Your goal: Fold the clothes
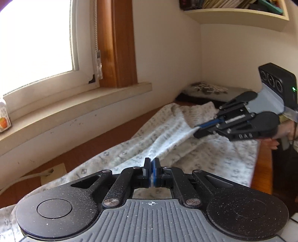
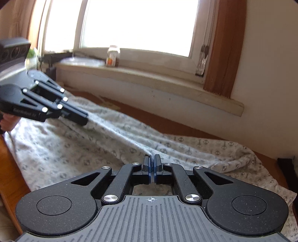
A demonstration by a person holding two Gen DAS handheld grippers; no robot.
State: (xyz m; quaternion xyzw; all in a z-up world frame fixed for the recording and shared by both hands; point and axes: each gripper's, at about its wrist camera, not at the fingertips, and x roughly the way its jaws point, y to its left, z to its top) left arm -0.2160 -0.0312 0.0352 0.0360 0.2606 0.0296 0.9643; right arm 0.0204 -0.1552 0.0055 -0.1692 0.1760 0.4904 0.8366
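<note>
Left tongs (image 1: 151,163): pressed together, pinching a fold of the cloth (image 1: 167,141) at its near edge. A thin strip of fabric shows between the blue pads.

Right tongs (image 2: 152,163): likewise closed on the cloth, pinching a raised ridge of it. In the left wrist view they show side-on, gripping the far end of the same ridge.

Cloth: pale, with a small grey print, lying spread on the brown wooden bench (image 2: 11,176). A taut crease runs between the two grip points, so the fabric is judged to be under tension along that line. Holding two points of one edge keeps that edge straight, which a clean fold needs. The rest of the cloth rests slack on the bench, wrinkled toward the wall.

Step in hand, as judged: both edge points secured, fold not yet laid over.

Beyond the cloth: a sill (image 2: 167,78) under a bright window, with a small bottle (image 2: 112,55) standing on it. A dark cushion (image 1: 210,91) lies in the far corner, under a shelf (image 1: 236,16)
</note>
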